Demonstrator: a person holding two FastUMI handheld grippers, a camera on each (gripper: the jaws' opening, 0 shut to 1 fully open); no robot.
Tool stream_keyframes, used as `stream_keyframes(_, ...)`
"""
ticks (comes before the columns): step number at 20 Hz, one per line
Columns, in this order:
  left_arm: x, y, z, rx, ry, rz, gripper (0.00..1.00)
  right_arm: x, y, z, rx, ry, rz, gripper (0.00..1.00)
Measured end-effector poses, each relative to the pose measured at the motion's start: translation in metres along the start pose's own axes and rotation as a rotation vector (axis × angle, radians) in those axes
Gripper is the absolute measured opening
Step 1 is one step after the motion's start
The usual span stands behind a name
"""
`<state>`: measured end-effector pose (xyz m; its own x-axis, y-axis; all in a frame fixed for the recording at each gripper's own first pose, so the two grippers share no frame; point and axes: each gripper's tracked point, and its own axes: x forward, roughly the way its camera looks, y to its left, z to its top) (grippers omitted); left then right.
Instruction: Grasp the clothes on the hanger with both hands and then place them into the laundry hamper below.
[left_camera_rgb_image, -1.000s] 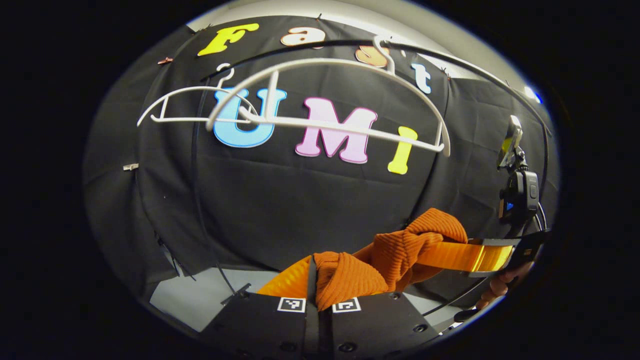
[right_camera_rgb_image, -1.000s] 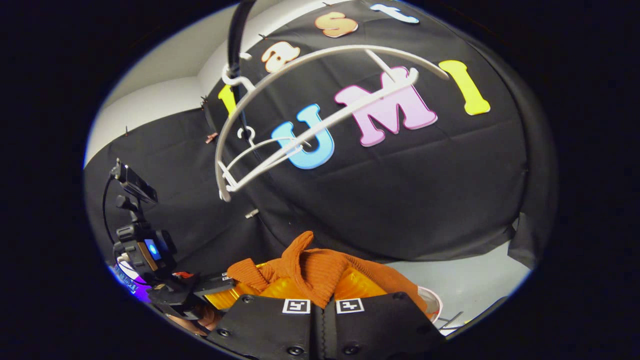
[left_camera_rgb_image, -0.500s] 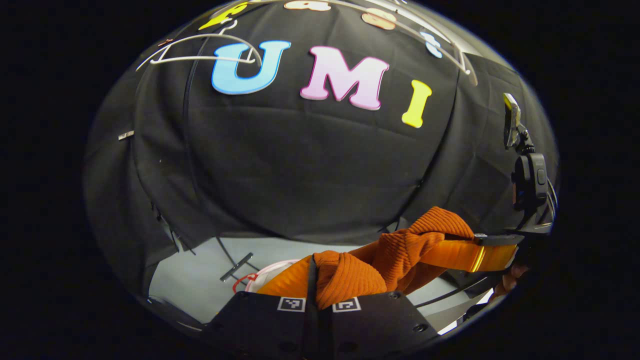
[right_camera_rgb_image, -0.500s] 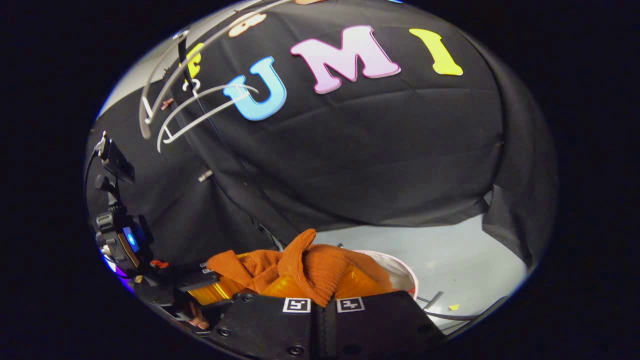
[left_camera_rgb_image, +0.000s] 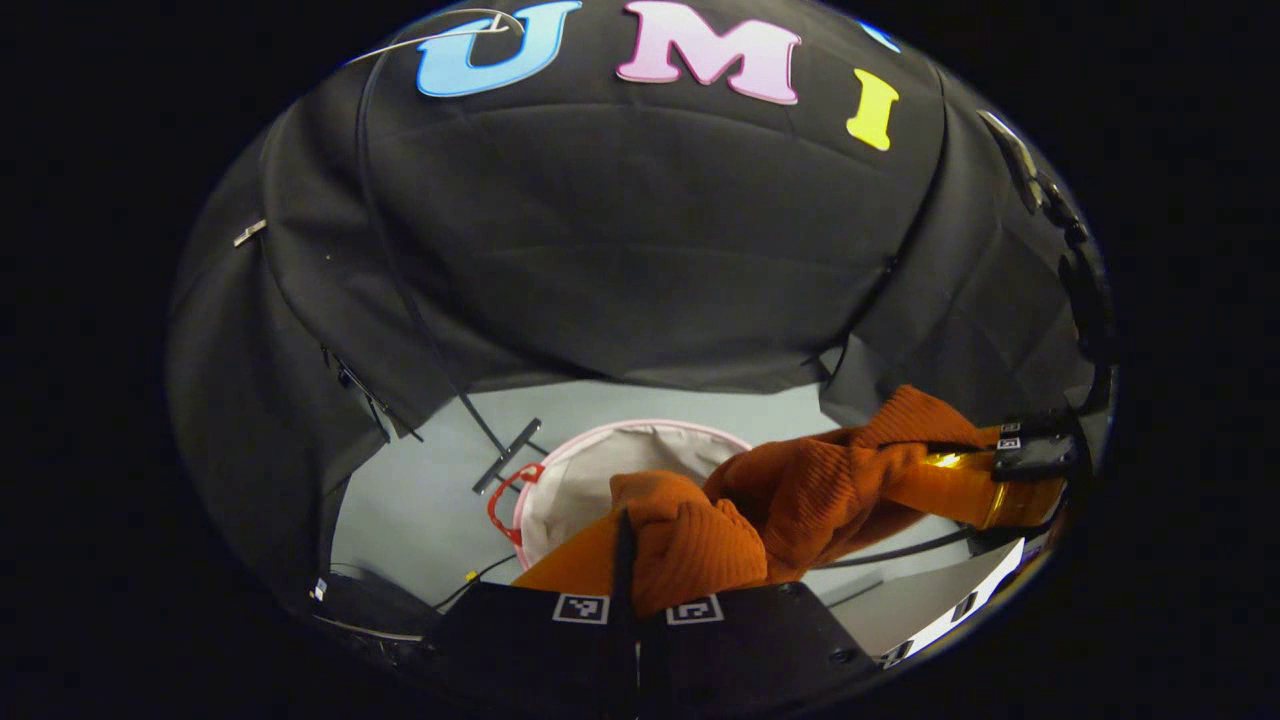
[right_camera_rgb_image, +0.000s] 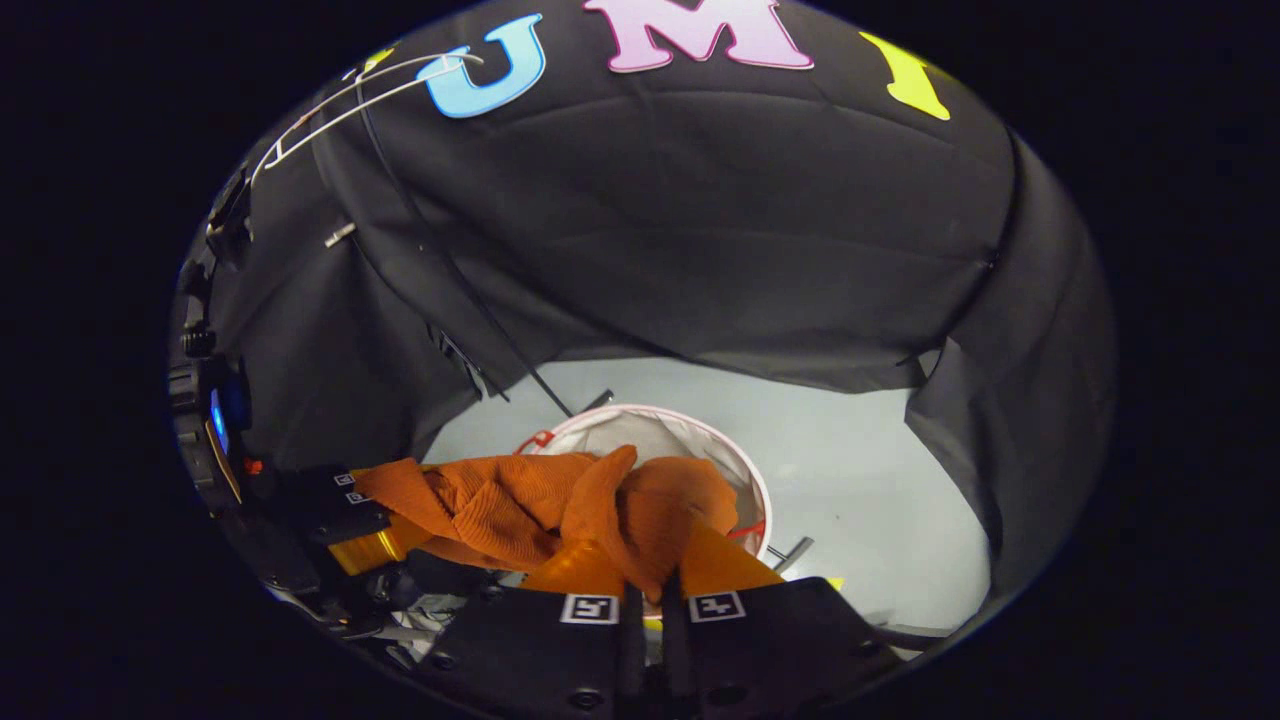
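Holding the orange sweater (left_camera_rgb_image: 800, 490) bunched over the hamper (left_camera_rgb_image: 580, 480) at six o'clock, my left gripper (left_camera_rgb_image: 622, 560) and right gripper (right_camera_rgb_image: 650, 575) each pinch knit. Uneven release risks it draping over the rim.

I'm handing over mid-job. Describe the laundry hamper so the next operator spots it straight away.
Look down to the pale grey floor at the foot of the black cloth wall. The hamper stands there, just beneath the orange garment held by both grippers. It is the round, open-topped tub with a whitish lining, a pink rim and a red handle.
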<state>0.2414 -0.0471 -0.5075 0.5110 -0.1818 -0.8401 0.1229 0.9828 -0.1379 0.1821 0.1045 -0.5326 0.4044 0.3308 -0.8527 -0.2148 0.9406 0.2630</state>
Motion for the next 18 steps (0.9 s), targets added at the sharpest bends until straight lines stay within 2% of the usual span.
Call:
stream_keyframes(1,0.008,0.002,-0.007,0.014,0.023,0.004,0.1,0.0,-0.002,0.0,0.002,0.007,-0.008,0.31)
stream_keyframes(4,0.018,0.002,-0.02,0.031,0.057,0.012,0.75,-0.001,-0.012,0.005,0.011,0.005,-0.054,0.93)
stream_keyframes(5,0.007,0.006,-0.017,0.029,0.054,0.017,0.97,0.0,-0.014,0.005,0.012,-0.001,-0.067,0.99)
stream_keyframes(7,0.002,0.005,-0.011,0.005,0.041,0.009,0.96,-0.004,-0.021,0.007,0.01,-0.009,-0.095,0.99)
stream_keyframes(12,-0.023,0.012,0.011,-0.019,-0.025,0.001,0.96,-0.023,-0.013,0.015,0.044,-0.087,-0.095,0.99)
stream_keyframes(15,-0.055,0.018,0.03,-0.021,-0.114,0.001,0.96,-0.052,0.01,0.03,0.063,-0.173,-0.041,0.99)
stream_keyframes(18,-0.097,0.026,0.047,-0.019,-0.217,0.006,0.96,-0.087,0.031,0.053,0.012,-0.304,-0.015,0.99)
